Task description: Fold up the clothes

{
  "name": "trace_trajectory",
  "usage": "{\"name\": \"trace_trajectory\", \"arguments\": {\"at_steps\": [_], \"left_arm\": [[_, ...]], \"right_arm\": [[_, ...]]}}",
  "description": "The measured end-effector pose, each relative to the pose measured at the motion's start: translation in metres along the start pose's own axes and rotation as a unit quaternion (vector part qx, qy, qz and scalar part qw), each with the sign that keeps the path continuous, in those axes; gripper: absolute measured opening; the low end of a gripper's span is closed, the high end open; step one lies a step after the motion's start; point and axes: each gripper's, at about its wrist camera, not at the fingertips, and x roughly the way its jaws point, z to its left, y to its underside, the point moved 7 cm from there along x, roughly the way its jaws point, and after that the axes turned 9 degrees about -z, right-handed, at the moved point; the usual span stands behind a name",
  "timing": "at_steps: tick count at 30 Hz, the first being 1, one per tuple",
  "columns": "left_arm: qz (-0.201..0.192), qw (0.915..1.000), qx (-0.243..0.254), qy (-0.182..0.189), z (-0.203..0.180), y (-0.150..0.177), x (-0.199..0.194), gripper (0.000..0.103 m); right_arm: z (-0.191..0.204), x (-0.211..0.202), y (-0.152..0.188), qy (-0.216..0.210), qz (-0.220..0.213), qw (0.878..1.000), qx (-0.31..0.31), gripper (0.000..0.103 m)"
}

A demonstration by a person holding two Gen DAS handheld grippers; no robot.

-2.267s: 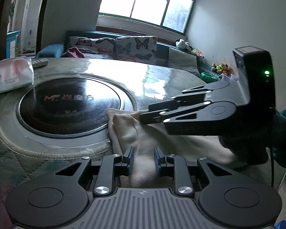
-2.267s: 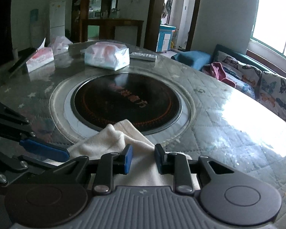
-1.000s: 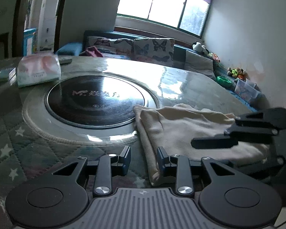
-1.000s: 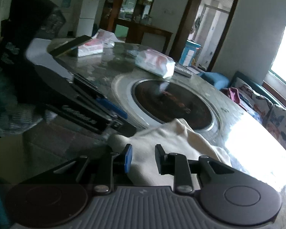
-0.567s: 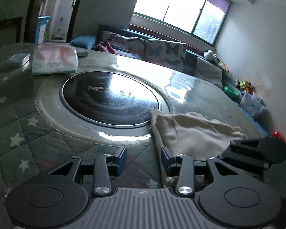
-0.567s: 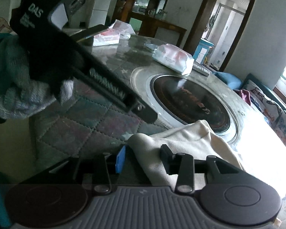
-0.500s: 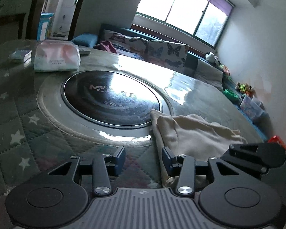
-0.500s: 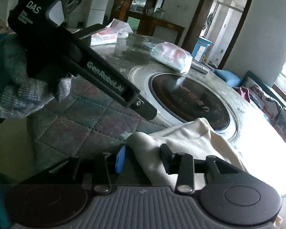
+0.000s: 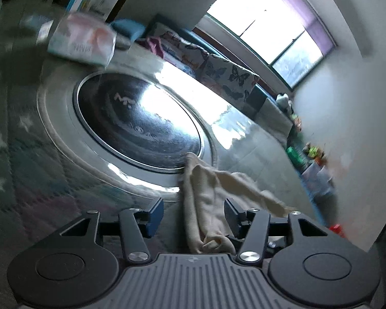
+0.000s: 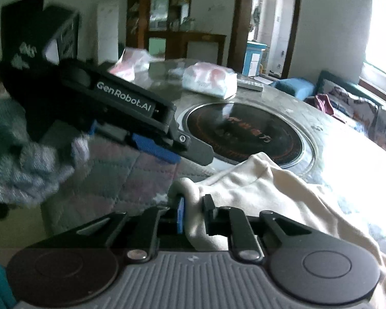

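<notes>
A cream cloth (image 9: 208, 200) lies crumpled on the round table next to the dark glass disc (image 9: 139, 121). In the left wrist view my left gripper (image 9: 193, 213) is open, its jaws wide apart, with the cloth's near edge lying between them. In the right wrist view my right gripper (image 10: 194, 215) is shut on the near corner of the cream cloth (image 10: 257, 188), which is lifted a little. The left gripper (image 10: 164, 152) also shows there, held by a gloved hand above the table at the left.
A pink-and-white tissue pack (image 10: 209, 78) and a remote (image 10: 249, 85) lie beyond the dark disc (image 10: 244, 134). Another tissue pack (image 10: 131, 64) sits farther left. The quilted star-pattern table cover (image 9: 10, 170) runs to the near edge. A butterfly-print sofa (image 9: 218, 69) stands behind the table.
The right gripper has closed on the cloth's near corner and raised it. The left gripper has opened wider, tilted and moved in over the cloth's edge.
</notes>
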Motion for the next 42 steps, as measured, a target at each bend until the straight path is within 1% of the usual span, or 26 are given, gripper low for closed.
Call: {"name": "trace_trajectory", "arguments": {"at_steps": [4,9,14,18,20,22,24,28,30,31,34,36,39,42], "left_arm": [[0.018,0.9979,-0.061,0.011,0.0,0.001,0.012,0.056],[0.037,0.9923,-0.117,0.017,-0.002,0.005,0.03,0.056],[0.057,0.987,-0.147,0.028,-0.007,0.008,0.049,0.056],[0.071,0.9829,-0.165,0.042,-0.009,0.012,0.06,0.053],[0.077,0.9815,-0.169,0.046,-0.009,0.016,0.064,0.043],[0.086,0.9795,-0.176,0.049,-0.006,0.018,0.067,0.029],[0.091,0.979,-0.176,0.048,-0.004,0.021,0.069,0.02],[0.09,0.981,-0.165,0.046,-0.003,0.019,0.07,0.017],[0.089,0.983,-0.154,0.045,-0.005,0.018,0.069,0.017],[0.087,0.9843,-0.147,0.045,-0.007,0.019,0.069,0.017],[0.085,0.9866,-0.133,0.042,-0.01,0.019,0.069,0.017],[0.084,0.9871,-0.129,0.043,-0.01,0.02,0.068,0.017],[0.082,0.9885,-0.12,0.041,-0.016,0.021,0.07,0.017],[0.078,0.9906,-0.105,0.039,-0.021,0.023,0.069,0.017]], "right_arm": [[-0.01,-0.011,-0.008,-0.005,-0.024,0.999,0.032,0.013],[-0.022,-0.023,-0.013,-0.008,-0.05,0.997,0.052,0.012],[-0.027,-0.033,-0.015,-0.019,-0.06,0.997,0.055,0.011],[-0.025,-0.037,-0.013,-0.031,-0.064,0.996,0.055,0.011],[-0.023,-0.038,-0.012,-0.039,-0.064,0.996,0.057,0.011],[-0.02,-0.039,-0.01,-0.045,-0.065,0.995,0.055,0.011],[-0.02,-0.039,-0.007,-0.048,-0.064,0.995,0.06,0.011],[-0.026,-0.042,0.0,-0.044,-0.061,0.994,0.074,0.012],[-0.033,-0.049,0.003,-0.03,-0.065,0.994,0.083,0.013],[-0.038,-0.053,0.004,-0.022,-0.067,0.993,0.09,0.016],[-0.06,-0.068,0.011,0.027,-0.072,0.992,0.104,0.017],[-0.08,-0.078,0.02,0.07,-0.07,0.988,0.117,0.017],[-0.121,-0.089,0.039,0.145,-0.059,0.977,0.144,0.018],[-0.15,-0.096,0.059,0.205,-0.049,0.963,0.166,0.021]]}}
